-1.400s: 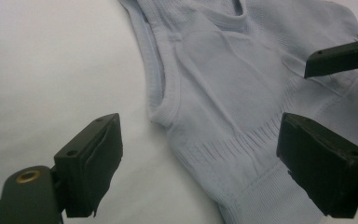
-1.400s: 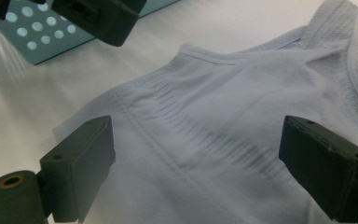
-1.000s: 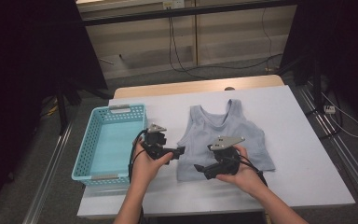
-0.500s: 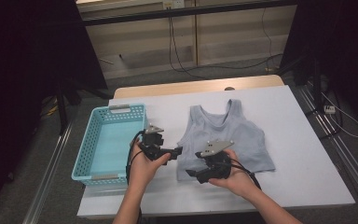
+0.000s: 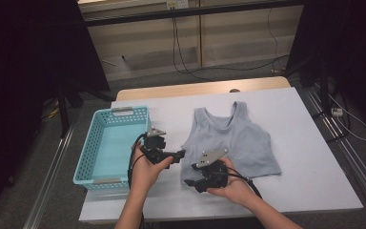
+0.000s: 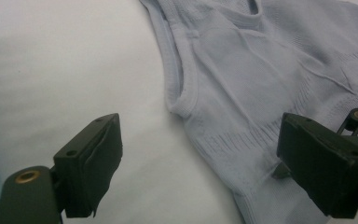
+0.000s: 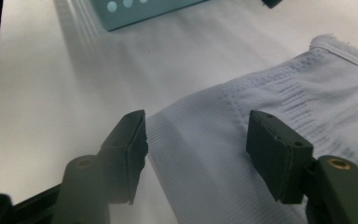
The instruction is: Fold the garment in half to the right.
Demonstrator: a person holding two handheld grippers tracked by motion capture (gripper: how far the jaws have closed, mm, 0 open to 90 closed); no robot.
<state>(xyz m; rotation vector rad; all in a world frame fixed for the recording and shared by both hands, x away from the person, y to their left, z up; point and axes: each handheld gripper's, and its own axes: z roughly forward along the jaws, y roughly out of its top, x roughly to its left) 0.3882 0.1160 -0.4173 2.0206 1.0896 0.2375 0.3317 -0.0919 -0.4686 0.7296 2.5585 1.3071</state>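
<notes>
My left hand (image 5: 147,167) comes in from the near edge and holds my left claw (image 5: 180,153) level, pointing sideways at the top (image 5: 231,140); its jaws stand wide with nothing between them, one over bare table (image 5: 295,181), the other over the top's side hem just below the armhole, as my left gripper view (image 6: 200,154) shows. My right hand (image 5: 233,188) lies near the table's front edge with my right claw (image 5: 190,182) low at the top's near left corner, pointing toward the basket (image 5: 86,157). Its jaws have just been closing and stand about half open; in my right gripper view (image 7: 196,140) the top's ribbed hem corner (image 7: 205,154) lies between them, one pad right at the cloth's edge, the other apart from it, so I have no grip on it. The top is grey-blue and sleeveless, spread flat on the white table, neck away from me, just right of the basket. The table has a wooden strip along its far edge. Beyond it are a grey carpet floor, cables (image 5: 181,52) and pale wall panels, with dark curtains at both sides and metal rails (image 5: 52,191) along the floor. The turquoise basket sits at the table's left edge, and I see nothing in it.
</notes>
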